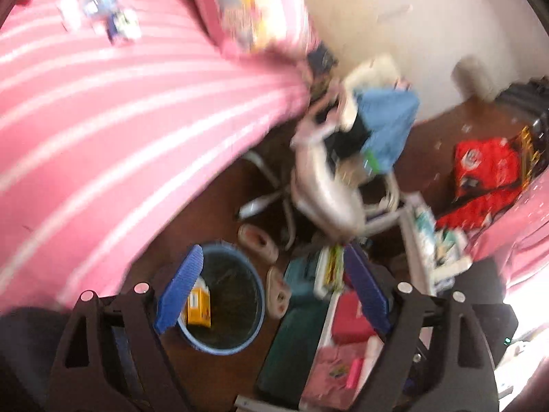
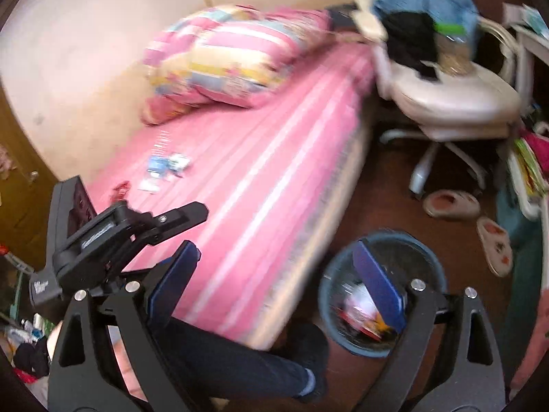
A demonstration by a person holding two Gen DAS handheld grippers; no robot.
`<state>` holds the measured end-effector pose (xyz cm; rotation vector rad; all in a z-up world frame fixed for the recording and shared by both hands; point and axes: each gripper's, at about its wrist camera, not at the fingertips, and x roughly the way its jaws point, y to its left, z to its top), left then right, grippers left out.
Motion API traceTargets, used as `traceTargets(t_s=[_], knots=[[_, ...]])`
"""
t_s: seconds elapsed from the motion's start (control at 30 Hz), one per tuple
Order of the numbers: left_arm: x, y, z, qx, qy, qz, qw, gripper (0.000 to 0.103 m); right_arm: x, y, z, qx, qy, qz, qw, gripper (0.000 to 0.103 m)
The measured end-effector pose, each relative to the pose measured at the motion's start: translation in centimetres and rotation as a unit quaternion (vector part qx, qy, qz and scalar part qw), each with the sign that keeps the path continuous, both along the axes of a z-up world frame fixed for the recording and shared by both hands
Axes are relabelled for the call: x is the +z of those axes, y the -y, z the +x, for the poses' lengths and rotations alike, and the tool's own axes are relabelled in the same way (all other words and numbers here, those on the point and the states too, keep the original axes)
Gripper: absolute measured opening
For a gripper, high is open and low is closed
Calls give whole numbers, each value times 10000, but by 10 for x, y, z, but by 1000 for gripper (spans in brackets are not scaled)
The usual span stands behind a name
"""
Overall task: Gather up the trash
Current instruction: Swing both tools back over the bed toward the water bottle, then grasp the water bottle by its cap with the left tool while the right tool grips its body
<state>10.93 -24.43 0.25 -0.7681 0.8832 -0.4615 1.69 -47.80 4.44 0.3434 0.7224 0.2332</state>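
Blue pads [image 1: 178, 288] of the left tool [image 1: 271, 295] are spread wide, with nothing pinched between them. Directly beyond the left tool, at its 12 o'clock, a blue trash bin [image 1: 255, 334] is seen on the dark floor [image 1: 212, 206], and a yellow box [image 1: 199, 307] lies inside it. The right tool [image 2: 274, 288] is likewise spread and empty; the same bin is framed at its 1 o'clock, with crumpled wrappers [image 2: 360, 312] inside. A pair of slippers [image 2: 453, 204] is seen at 2 o'clock of the bin, and a white swivel chair [image 2: 446, 92] piled with blue and black clothes stands past them. At 10 o'clock of the bin a pink striped bed [image 2: 257, 158] is seen, on which small scraps of trash [image 2: 168, 166] lie near a folded quilt [image 2: 233, 58]. A trousered leg [image 2: 240, 360] is visible below the right tool.
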Motion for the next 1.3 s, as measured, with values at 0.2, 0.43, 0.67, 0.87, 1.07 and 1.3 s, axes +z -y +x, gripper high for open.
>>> traceTargets(t_s=[0.2, 0.43, 0.67, 0.87, 1.07, 1.3], knots=[[28, -89, -15, 725, 492, 11, 9962, 85, 28, -72, 29, 573, 251, 230, 9978, 94], [10, -177, -7, 1355, 496, 184, 9894, 85, 33, -161, 74, 987, 254, 335, 9942, 94], [-24, -223, 42, 1390, 509, 745, 9862, 85, 11, -227, 134, 1120, 133, 433, 9927, 94], [-41, -248, 117, 1377, 366, 895, 9857, 85, -21, -259, 217, 1168, 112, 795, 9899, 94], [-45, -262, 189, 1296, 465, 1157, 9837, 85, -49, -286, 302, 1474, -72, 1480, 9779, 94], [-75, -270, 248, 970, 310, 1714, 9799, 83, -75, -304, 375, 1835, -611, 2055, 9594, 94]])
